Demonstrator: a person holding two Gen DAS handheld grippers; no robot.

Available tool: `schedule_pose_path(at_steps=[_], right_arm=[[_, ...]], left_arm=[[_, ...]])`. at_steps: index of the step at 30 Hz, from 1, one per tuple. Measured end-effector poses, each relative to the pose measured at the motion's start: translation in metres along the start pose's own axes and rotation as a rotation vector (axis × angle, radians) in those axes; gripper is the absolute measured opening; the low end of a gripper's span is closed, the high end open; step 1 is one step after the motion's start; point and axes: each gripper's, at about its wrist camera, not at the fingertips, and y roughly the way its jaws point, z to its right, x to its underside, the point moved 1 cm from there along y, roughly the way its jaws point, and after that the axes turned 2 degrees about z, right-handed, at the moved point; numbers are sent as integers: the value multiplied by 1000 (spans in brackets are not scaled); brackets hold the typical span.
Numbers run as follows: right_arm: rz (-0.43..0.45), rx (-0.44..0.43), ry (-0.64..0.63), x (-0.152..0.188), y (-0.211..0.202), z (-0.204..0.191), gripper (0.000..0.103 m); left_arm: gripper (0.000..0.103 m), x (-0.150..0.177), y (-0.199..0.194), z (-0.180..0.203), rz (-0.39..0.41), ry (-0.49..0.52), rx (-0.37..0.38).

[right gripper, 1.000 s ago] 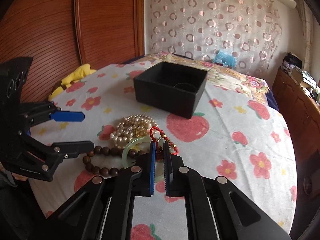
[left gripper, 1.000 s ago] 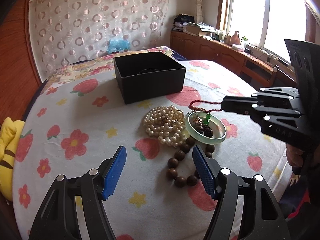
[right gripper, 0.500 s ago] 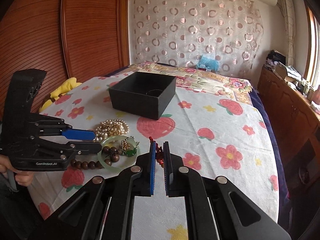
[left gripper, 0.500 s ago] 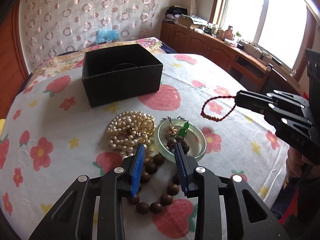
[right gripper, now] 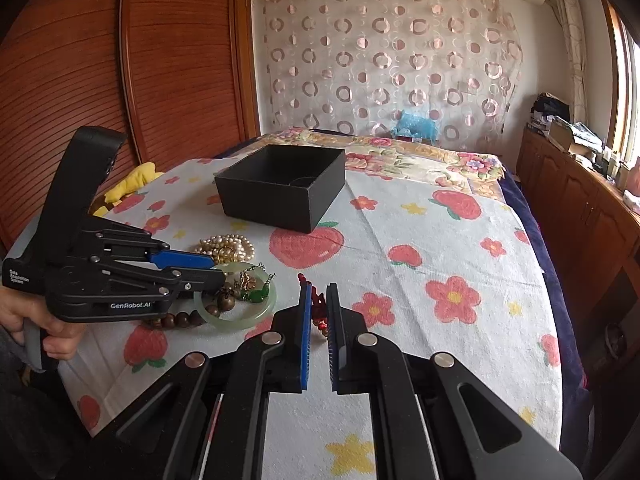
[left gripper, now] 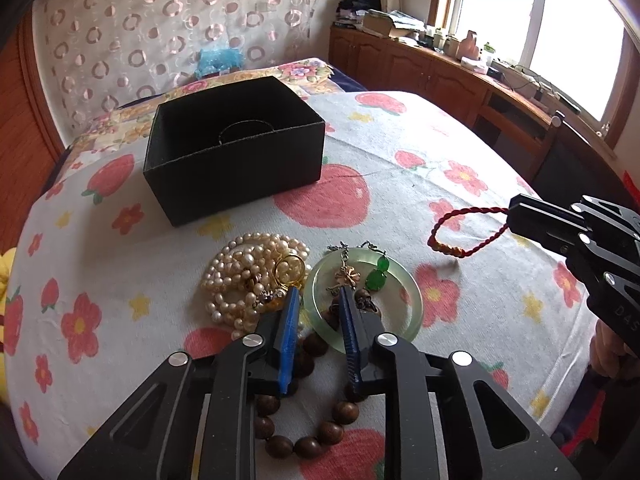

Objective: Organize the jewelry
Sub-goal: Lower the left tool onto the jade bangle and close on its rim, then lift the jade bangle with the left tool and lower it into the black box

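Floral bedspread, one black box, left tool closing astride jade bangle, right tool pinching red bracelet.

Circle-patterned curtain on back wall; ribbed wooden panelling left; bright window (overexposed) above wooden cabinets.

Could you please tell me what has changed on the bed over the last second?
The right gripper has lifted the red cord bracelet off the pile and carried it aside. The left gripper has moved in over the jade bangle, its jaws closing around the bangle's rim. The pearls, wooden beads and black box stayed put.
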Motion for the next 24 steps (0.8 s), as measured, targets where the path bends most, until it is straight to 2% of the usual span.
schedule_pose_path(at_steps=[3, 13, 24], right_arm=[[-1, 0, 0, 0, 0, 0, 8], [-9, -4, -12, 0, 2, -3, 8], [-8, 18, -23, -7, 8, -7, 8]], left_arm=[[10, -2, 3, 0, -7, 17, -22], [7, -8, 10, -2, -16, 59, -33], [7, -9, -34, -11, 160, 4, 0]])
